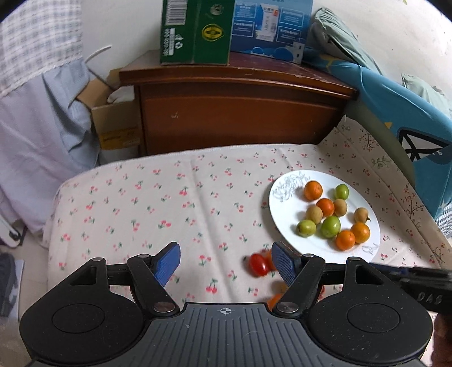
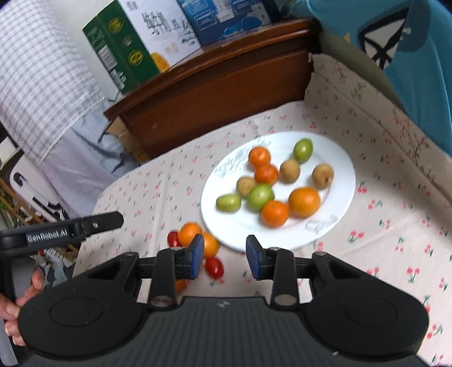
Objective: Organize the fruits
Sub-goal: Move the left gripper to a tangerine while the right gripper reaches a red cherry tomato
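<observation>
A white plate [image 1: 285,217] [image 2: 336,225] on the cherry-print cloth holds several small oranges [image 1: 313,190] [image 2: 304,201], green fruits [image 1: 330,226] [image 2: 260,196] and tan fruits [image 1: 313,214] [image 2: 322,176]. Off the plate, to its near left, lie red cherry tomatoes [image 1: 258,264] [image 2: 214,267] and small oranges [image 2: 188,233], partly hidden by gripper fingers. My left gripper [image 1: 226,261] is open and empty, just left of the loose fruit. My right gripper [image 2: 225,255] is open and empty, above the plate's near rim.
A brown wooden cabinet [image 1: 234,113] with a green carton [image 1: 195,31] and a blue box [image 1: 271,25] stands behind the table. Blue bedding [image 1: 401,113] lies at right. A cardboard box [image 1: 115,124] and clothes are at left.
</observation>
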The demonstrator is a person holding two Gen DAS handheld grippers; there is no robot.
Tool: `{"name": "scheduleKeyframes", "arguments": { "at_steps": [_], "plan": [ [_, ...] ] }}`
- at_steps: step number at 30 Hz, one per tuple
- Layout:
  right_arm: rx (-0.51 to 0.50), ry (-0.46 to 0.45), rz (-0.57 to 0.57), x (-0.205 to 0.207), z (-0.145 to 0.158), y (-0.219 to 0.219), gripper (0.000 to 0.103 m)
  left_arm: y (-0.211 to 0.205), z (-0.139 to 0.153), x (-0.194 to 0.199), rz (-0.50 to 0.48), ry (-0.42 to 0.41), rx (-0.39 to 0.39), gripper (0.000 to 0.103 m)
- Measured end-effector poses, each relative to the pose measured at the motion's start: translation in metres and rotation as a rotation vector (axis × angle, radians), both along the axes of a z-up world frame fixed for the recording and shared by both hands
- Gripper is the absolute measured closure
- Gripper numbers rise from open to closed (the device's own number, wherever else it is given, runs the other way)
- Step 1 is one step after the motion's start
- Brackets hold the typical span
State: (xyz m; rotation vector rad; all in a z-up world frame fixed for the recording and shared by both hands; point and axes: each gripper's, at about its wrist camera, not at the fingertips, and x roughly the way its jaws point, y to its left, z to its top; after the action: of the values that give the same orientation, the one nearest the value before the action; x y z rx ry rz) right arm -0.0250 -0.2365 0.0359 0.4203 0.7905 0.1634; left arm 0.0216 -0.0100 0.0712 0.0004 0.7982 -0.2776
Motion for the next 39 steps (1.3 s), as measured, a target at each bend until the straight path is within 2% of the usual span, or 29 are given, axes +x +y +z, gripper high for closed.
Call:
{"name": "scheduleKeyframes", "arguments": {
  "at_steps": [8,15,24,27,31,39],
  "plan": [
    [-0.046,0.026,0.073,-0.002,-0.016,0.019,0.069,0.007,-0.015,-0.022,0.000,0.034,0.004,0.031],
    [-0.111,0.023,0.111,0.006,-0.025,0.030,0.069,0.003,-0.025,-0.025,-0.026,0.061,0.047,0.031],
    [-0.180,0.023,0.145,0.017,-0.034,0.042,0.071,-0.002,-0.033,-0.028,-0.073,0.078,0.062,0.031],
    [-0.189,0.013,0.149,0.019,-0.035,0.045,0.073,-0.004,-0.036,-0.029,-0.088,0.088,0.062,0.031],
    [-0.197,0.008,0.149,0.020,-0.036,0.045,0.084,-0.010,-0.041,-0.030,-0.116,0.096,0.066,0.031],
    [-0.147,0.024,0.123,0.015,-0.032,0.030,0.085,-0.023,-0.051,-0.031,-0.177,0.094,0.039,0.032]
  ]
}}
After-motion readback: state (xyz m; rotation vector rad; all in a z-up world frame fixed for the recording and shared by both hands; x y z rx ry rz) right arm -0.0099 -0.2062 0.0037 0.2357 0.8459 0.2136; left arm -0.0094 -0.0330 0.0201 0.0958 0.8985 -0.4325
